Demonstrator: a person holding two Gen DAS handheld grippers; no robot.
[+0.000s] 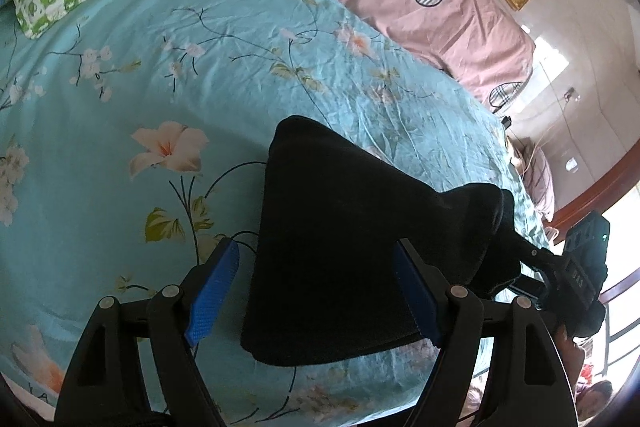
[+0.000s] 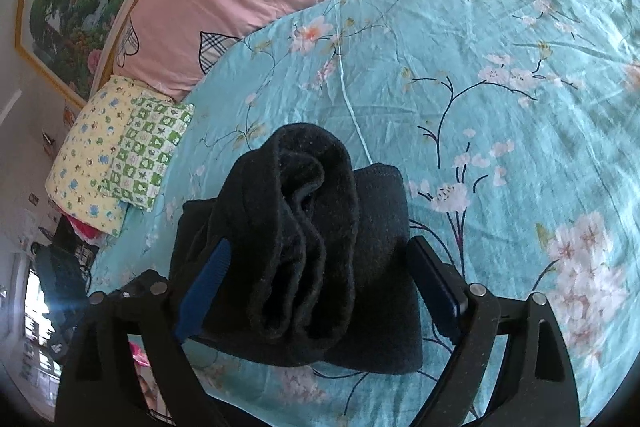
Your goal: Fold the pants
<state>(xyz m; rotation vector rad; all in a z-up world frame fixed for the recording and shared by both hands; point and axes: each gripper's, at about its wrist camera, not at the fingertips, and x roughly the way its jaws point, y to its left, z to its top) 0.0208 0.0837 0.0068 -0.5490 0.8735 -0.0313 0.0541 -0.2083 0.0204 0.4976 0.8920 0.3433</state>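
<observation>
A: Left wrist view: black pants (image 1: 340, 247) folded into a compact stack on the floral bedsheet (image 1: 160, 75), lying between the left gripper (image 1: 316, 291) fingers, jaws wide, gripping nothing.

B: Right gripper (image 2: 320, 291)?

A: Wide too; a rolled fold bulges up between its fingers. Both equally near. No containers here.

Left gripper (image 1: 316, 291) and right gripper (image 2: 320, 301) both seemingly spread wide.
</observation>
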